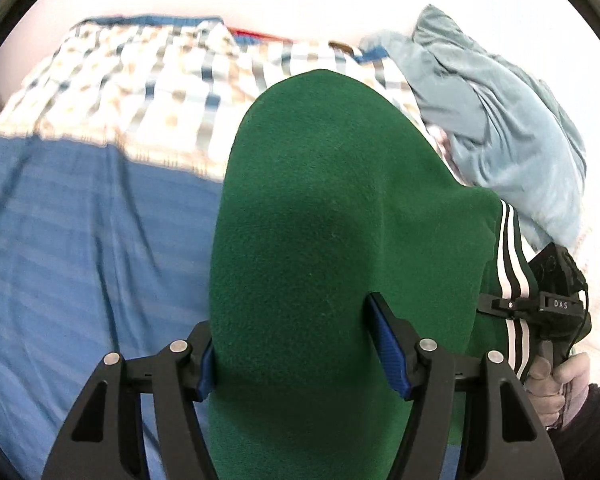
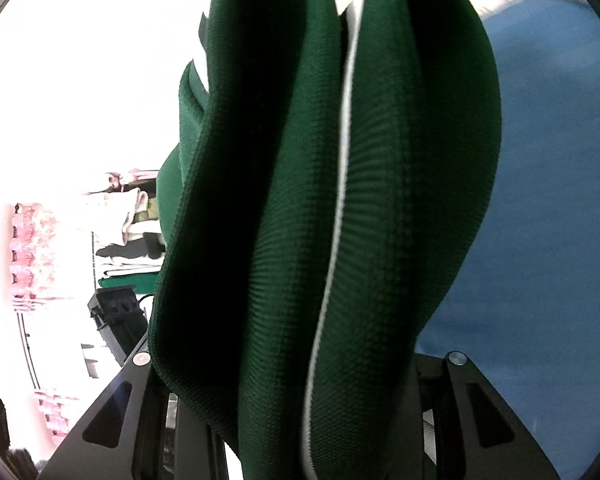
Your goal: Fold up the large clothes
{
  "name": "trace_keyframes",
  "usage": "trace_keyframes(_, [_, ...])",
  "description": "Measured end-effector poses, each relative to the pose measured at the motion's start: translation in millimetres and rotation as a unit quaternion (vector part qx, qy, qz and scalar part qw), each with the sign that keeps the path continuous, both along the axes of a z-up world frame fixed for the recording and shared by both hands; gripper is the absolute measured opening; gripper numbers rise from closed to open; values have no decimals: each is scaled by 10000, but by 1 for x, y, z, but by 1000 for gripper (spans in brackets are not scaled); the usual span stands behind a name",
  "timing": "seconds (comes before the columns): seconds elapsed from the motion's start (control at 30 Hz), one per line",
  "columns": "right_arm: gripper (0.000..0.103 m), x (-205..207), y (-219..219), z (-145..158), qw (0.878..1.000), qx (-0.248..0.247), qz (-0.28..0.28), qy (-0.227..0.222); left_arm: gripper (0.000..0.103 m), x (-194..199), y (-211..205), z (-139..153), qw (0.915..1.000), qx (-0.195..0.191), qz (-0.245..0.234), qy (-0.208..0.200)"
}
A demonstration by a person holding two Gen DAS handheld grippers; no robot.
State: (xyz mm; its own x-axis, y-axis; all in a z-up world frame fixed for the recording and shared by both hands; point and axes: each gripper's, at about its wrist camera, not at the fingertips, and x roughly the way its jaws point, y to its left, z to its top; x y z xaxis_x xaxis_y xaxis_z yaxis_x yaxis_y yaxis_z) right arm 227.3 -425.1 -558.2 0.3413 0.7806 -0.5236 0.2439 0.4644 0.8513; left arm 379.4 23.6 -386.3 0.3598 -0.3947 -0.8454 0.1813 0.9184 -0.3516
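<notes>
Blue bedsheet point(image 1: 80, 240), green jacket point(image 1: 320, 220) hiding right gripper point(image 2: 300, 392) fingertips, grip unclear

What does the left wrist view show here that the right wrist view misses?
Left wrist only: a checked blanket, a light blue garment, the jacket's white sleeve stripes, and the right claw in a hand.
Right wrist only: a white zipper line and stacked clothes.
Both: the green jacket and blue sheet.

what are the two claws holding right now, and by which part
Both grip the same dark green fleece garment with white stripes. The left claw pinches a plain fold of its body; the right claw clamps bunched fabric along a thin white piping seam.
</notes>
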Motion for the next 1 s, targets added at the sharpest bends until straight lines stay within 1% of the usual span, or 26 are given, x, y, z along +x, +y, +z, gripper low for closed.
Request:
trace_keyframes(0.03, [37,22,-2,-1,10000,-19,28,-36,62,21,2,-2,10000,26,1,-53])
trace_keyframes(0.13, [37,85,-5,-12,9999,-66,115,-66,62,64,6,-12,9999,21,52,-124])
trace_keyframes(0.17, [38,109,-6,-18,9998,-94,145,-57,62,85,10,-21,9999,11,88,-136])
trace_keyframes(0.2, [38,127,-19,-25,9997,-109,189,-58,62,99,13,-30,9998,10,130,-143])
trace_keyframes(0.23, [37,146,-22,-32,9996,-116,239,-55,62,112,17,-36,9998,4,159,-129])
trace_keyframes(0.27, [37,161,-26,-39,9995,-133,278,-41,62,130,21,-53,9998,-15,203,-61])
trace_keyframes(0.33, [37,198,-26,-64,9991,-221,353,66,62,159,27,-80,9997,-33,226,86])
trace_keyframes(0.37, [37,211,-28,-77,9988,-277,374,129,62,171,25,-92,9996,-11,225,149])
trace_keyframes(0.4, [37,226,-32,-94,9985,-325,392,209,62,183,25,-109,9995,26,215,247])
trace_keyframes(0.43, [37,238,-29,-105,9982,-363,387,276,62,190,24,-119,9993,72,201,295])
trace_keyframes(0.47, [37,258,-2,-109,9976,-450,379,358,62,197,21,-136,9991,260,125,318])
trace_keyframes(0.5, [37,267,-1,-121,9969,-531,384,435,62,198,20,-141,9992,326,52,235])
trace_keyframes(0.57, [38,273,-13,-145,9959,-572,400,570,71,200,22,-145,9996,209,-100,168])
trace_keyframes(0.63, [44,276,-12,-157,9955,-564,389,653,72,196,18,-143,9991,334,-226,97])
trace_keyframes(0.67, [56,275,-13,-160,9940,-742,440,668,72,193,16,-141,9988,420,-230,88])
trace_keyframes(0.7, [64,270,-12,-156,9926,-902,441,682,72,192,15,-138,9986,479,-182,122])
trace_keyframes(0.73, [66,267,-14,-151,9911,-1056,390,708,72,195,18,-137,9985,506,-116,163])
trace_keyframes(0.8, [72,257,-16,-135,9841,-1602,405,656,71,187,20,-124,9976,673,127,133])
trace_keyframes(0.83, [73,248,-16,-122,9767,-2026,389,587,70,176,22,-110,9968,734,300,-6])
trace_keyframes(0.9, [73,227,-11,-94,9544,-2943,327,366,70,160,25,-90,9947,871,471,-279])
trace_keyframes(0.93, [73,215,-8,-83,9432,-3297,290,275,71,150,27,-82,9921,1028,576,-427])
trace_keyframes(0.97, [73,200,-2,-74,9290,-3683,275,208,74,140,26,-76,9884,1247,683,-531])
trace_keyframes(1.0, [73,198,-13,-74,9197,-3912,244,216,76,130,25,-72,9847,1445,785,-574])
